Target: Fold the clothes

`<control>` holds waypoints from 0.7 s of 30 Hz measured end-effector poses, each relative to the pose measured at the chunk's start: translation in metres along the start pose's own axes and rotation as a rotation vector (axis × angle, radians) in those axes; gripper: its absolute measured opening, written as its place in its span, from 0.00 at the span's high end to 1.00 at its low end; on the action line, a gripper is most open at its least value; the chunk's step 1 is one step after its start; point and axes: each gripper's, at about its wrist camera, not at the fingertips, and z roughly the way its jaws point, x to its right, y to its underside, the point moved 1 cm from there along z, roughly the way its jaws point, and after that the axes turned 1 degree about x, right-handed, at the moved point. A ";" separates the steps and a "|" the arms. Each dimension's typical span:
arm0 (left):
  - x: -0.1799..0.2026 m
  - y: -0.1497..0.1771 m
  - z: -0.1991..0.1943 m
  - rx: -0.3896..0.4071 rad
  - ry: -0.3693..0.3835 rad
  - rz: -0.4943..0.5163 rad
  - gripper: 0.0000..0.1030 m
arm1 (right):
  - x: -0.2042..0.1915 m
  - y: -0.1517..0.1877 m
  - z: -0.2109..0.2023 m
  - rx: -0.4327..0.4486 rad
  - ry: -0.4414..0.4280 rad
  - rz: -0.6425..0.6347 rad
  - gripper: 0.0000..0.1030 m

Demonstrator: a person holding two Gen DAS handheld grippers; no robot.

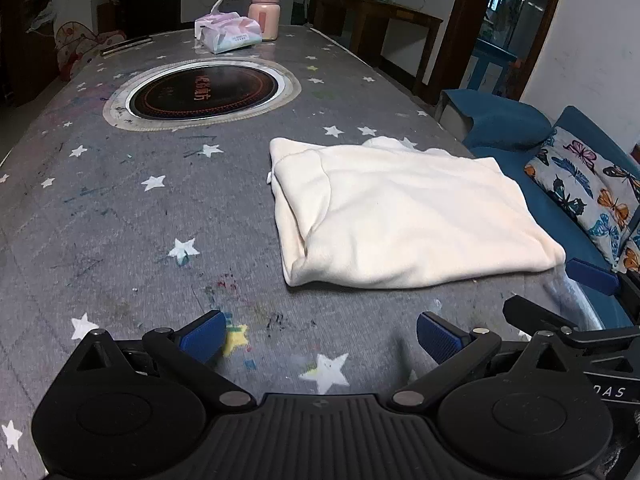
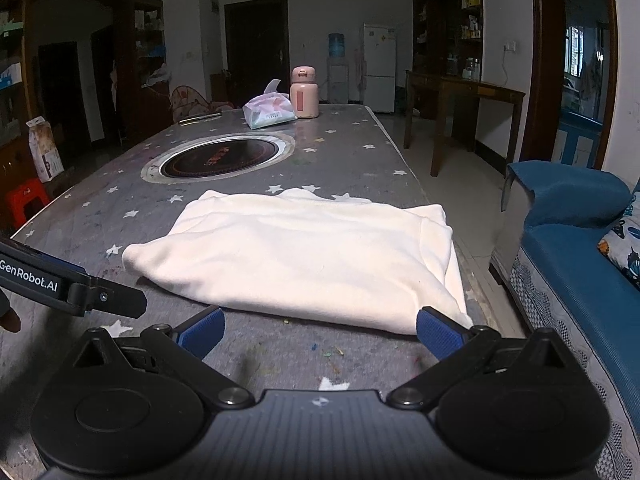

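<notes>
Where listed, sides are the person's own.
Surface: grey star-print table cover (image 1: pixel 120 216), scuffed and paint-flecked; round black cooktop (image 1: pixel 202 92) set into it.
Room: dim; dark wooden cabinets, white fridge (image 2: pixel 379 68), water dispenser (image 2: pixel 337 65), wooden side table (image 2: pixel 466 92).
Garment: cream folded garment (image 1: pixel 404 216) (image 2: pixel 304 252), flat on the table near its right edge.
Left gripper (image 1: pixel 318 338): fingers spread wide, empty, short of the garment.
Right gripper (image 2: pixel 320 332): fingers spread wide, empty; right fingertip (image 2: pixel 438 334) at the garment's near corner, contact unclear.
Far end: tissue pack (image 1: pixel 228 34), pink flask (image 1: pixel 265 14).
Beside table: blue sofa (image 2: pixel 580 264), butterfly cushion (image 1: pixel 588 192).
Hard to make out: cooktop lettering; shelf contents.
</notes>
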 end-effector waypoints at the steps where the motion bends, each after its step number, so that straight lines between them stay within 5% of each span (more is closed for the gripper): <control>1: 0.001 0.001 0.000 0.000 -0.002 0.002 0.00 | 0.000 0.001 -0.001 -0.001 0.001 -0.001 0.00; 21: 0.009 0.013 -0.009 0.006 -0.013 0.020 0.00 | -0.008 0.013 -0.013 -0.014 -0.006 -0.005 0.00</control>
